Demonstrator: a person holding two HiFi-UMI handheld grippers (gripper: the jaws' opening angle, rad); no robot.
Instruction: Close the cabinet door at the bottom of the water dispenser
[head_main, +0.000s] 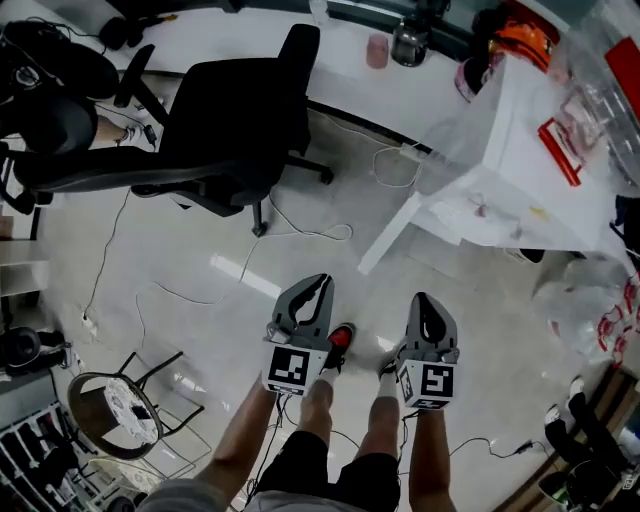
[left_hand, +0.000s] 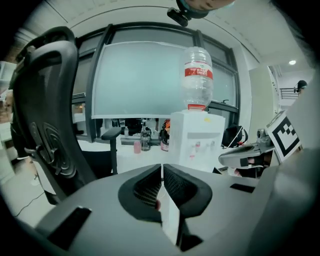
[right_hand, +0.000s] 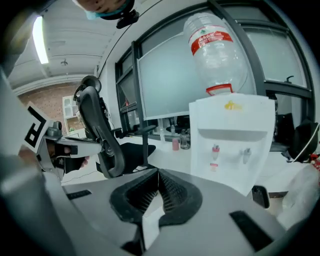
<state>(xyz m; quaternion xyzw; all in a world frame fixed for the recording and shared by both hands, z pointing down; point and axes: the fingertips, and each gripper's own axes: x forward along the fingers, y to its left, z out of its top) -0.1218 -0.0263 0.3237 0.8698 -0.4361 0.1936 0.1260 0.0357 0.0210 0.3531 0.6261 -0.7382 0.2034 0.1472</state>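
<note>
Black office chair (head_main: 235, 120) beside white desk (head_main: 375, 100), cables (head_main: 300, 232) across floor (head_main: 180, 250)

No words are coming through legibly. The bottle (right_hand: 215, 60) is wearing a red label (right_hand: 210, 39) with white print, and it is staying too small to read. The water dispenser (right_hand: 232, 150) is showing a yellow mark (right_hand: 230, 105) on its front, a shape only. The marker cubes (head_main: 290, 368) are showing black-and-white squares, not letters.
</note>
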